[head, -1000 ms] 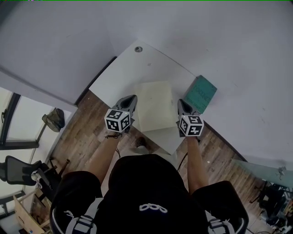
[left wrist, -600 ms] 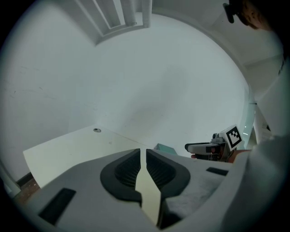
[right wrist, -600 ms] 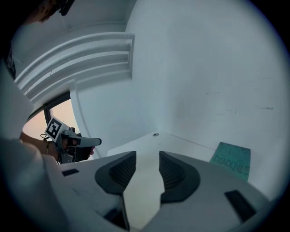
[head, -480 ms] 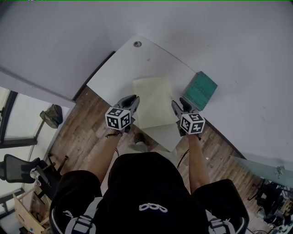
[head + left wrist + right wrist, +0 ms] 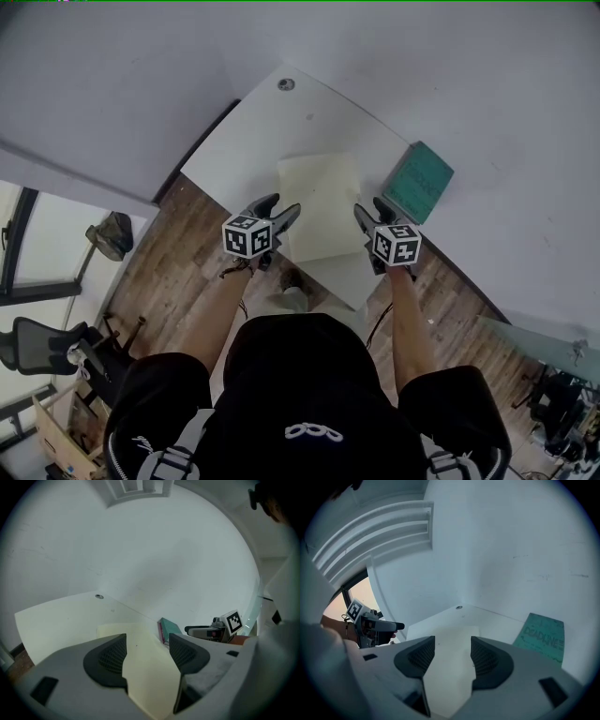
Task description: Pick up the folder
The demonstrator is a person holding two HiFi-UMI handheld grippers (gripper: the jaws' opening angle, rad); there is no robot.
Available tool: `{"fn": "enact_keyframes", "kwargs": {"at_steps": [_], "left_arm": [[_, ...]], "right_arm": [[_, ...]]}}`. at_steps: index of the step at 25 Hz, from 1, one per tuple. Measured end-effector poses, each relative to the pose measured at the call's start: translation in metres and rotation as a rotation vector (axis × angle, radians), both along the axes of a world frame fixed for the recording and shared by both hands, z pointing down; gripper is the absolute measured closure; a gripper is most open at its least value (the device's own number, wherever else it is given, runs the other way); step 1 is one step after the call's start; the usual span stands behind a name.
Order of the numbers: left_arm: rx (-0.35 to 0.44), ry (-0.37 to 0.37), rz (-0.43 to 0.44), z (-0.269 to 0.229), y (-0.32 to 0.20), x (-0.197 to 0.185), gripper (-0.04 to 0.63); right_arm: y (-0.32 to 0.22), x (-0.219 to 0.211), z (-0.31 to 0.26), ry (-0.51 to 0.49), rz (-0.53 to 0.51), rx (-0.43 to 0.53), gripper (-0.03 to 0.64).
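Observation:
The folder (image 5: 323, 202) is a pale cream flat sheet lying on the white desk (image 5: 246, 141). My left gripper (image 5: 279, 206) hovers at its left edge and my right gripper (image 5: 370, 210) at its right edge. Both sets of jaws have just been opening and stand apart, with no pad pressing on anything. In the left gripper view the folder (image 5: 146, 670) shows through the gap of the left gripper (image 5: 147, 643). The right gripper view shows the folder (image 5: 447, 674) beneath the right gripper (image 5: 452, 645) in the same way.
A teal book (image 5: 418, 181) leans against the wall at the desk's right end, near my right gripper. A round cable hole (image 5: 286, 83) sits at the desk's far corner. Wooden floor, an office chair (image 5: 37, 347) and a cardboard box (image 5: 56, 441) lie to the left.
Both grippers' jaws went from shut to open. Both hands sank lower toward the folder's side edges. The folder has not moved.

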State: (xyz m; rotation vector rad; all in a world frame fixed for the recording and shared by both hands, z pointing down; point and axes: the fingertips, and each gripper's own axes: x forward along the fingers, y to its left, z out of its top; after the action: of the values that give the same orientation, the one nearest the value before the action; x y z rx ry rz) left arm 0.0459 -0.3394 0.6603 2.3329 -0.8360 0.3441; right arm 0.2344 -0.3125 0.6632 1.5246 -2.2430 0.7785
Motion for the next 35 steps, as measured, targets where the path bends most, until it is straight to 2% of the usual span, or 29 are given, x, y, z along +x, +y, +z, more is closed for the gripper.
{"fn": "enact_keyframes", "kwargs": {"at_steps": [18, 35], "left_arm": [[-0.139, -0.069, -0.023, 0.081, -0.008, -0.002, 0.308], [-0.237, -0.074, -0.029, 0.121, -0.004, -0.001, 0.296]], "right_arm": [[-0.014, 0.016, 0.078, 0.026, -0.046, -0.157, 0.341], [-0.017, 0.012, 0.126, -0.035, -0.1, -0.287, 0.325]]}}
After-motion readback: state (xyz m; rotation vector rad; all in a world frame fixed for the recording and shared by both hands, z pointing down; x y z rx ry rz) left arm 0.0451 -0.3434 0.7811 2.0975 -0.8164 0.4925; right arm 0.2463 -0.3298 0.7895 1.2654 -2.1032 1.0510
